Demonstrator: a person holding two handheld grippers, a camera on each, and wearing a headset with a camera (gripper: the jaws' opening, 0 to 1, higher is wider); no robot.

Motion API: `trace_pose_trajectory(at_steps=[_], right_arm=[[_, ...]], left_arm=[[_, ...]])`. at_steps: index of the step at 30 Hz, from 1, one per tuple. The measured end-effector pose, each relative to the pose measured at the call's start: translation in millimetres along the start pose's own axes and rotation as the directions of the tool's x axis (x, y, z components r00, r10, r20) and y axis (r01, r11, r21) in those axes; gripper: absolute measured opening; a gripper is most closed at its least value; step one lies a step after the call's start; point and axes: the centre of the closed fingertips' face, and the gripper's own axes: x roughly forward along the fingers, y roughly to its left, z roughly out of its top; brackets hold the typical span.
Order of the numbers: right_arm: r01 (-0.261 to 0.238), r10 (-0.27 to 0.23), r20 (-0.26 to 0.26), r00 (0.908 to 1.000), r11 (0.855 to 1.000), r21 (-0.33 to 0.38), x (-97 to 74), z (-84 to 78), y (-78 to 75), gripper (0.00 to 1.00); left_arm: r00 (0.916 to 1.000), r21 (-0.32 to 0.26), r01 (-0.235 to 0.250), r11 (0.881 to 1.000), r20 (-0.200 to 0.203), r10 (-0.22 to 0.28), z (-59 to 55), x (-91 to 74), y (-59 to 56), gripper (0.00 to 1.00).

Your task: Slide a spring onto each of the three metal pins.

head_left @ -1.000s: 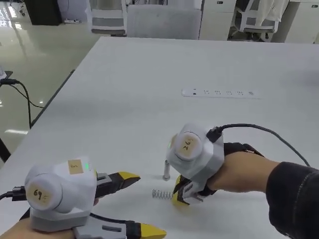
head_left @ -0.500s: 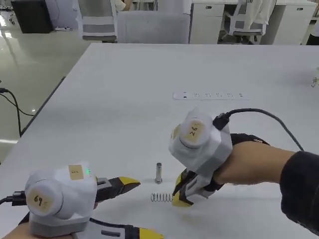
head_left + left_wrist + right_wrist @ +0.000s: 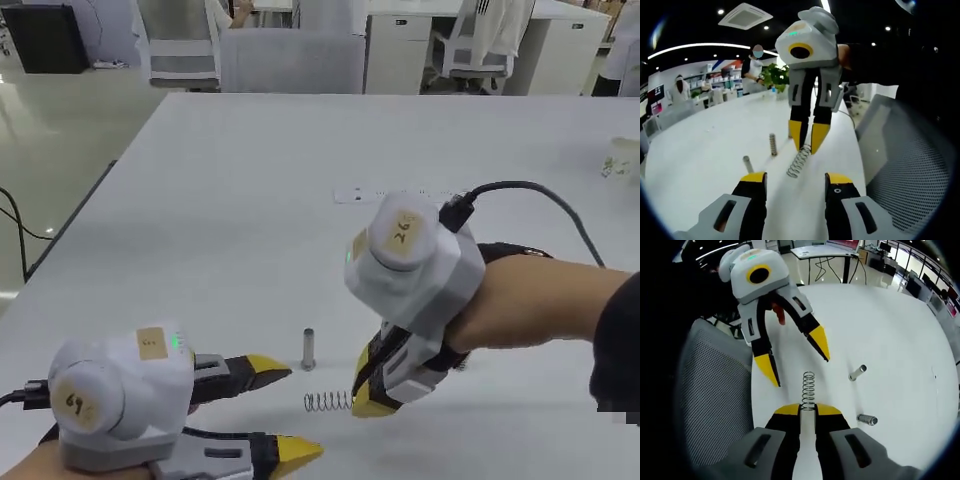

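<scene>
My right gripper (image 3: 362,404) is shut on one end of a small wire spring (image 3: 327,401), which sticks out to the left just over the white table (image 3: 230,200). In the right gripper view the spring (image 3: 808,384) points straight ahead from the shut jaws. A bare metal pin (image 3: 308,348) stands upright just behind the spring. Another pin (image 3: 867,419) carries a spring; the bare pin (image 3: 858,372) stands close by it. My left gripper (image 3: 282,410) is open at the near left, empty, its yellow tips facing the spring (image 3: 799,162) and the right gripper (image 3: 807,142).
A white power strip (image 3: 395,194) lies flat farther back on the table. Office chairs and desks (image 3: 290,55) stand beyond the far edge. A cable (image 3: 520,195) trails from the right gripper over the person's sleeve.
The head camera has shifted. The right gripper, still holding the spring, has edged a little to the right relative to the bare pin. The left gripper stays open in place.
</scene>
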Motion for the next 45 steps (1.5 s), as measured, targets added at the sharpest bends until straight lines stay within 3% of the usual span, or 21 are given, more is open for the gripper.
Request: trace_pose_trajectory(at_steps=[10, 16, 28, 45], right_arm=[[-0.025, 0.025, -0.012, 0.9996, 1.0, -0.018, -5.2, 4.7, 8.8, 0.07], [-0.029, 0.029, -0.014, 0.9995, 0.999, -0.026, -7.9, 7.3, 10.9, 0.07], [-0.045, 0.044, -0.026, 0.9987, 0.999, -0.03, -9.3, 7.3, 17.0, 0.07], [-0.008, 0.009, 0.017, 0.9998, 0.998, -0.068, -24.3, 15.0, 18.5, 0.07]], left_arm=[[0.9996, 0.064, 0.018, 0.998, 0.021, -0.02, 7.8, 0.4, -6.2, 0.18], [0.9994, 0.086, 0.02, 0.996, 0.026, -0.022, 11.2, 0.8, -9.6, 0.1], [0.9996, 0.108, 0.018, 0.994, 0.021, -0.02, 10.5, 3.4, -13.1, 0.05], [0.9998, 0.088, 0.017, 0.996, 0.005, -0.017, 10.5, 12.8, -18.8, 0.03]])
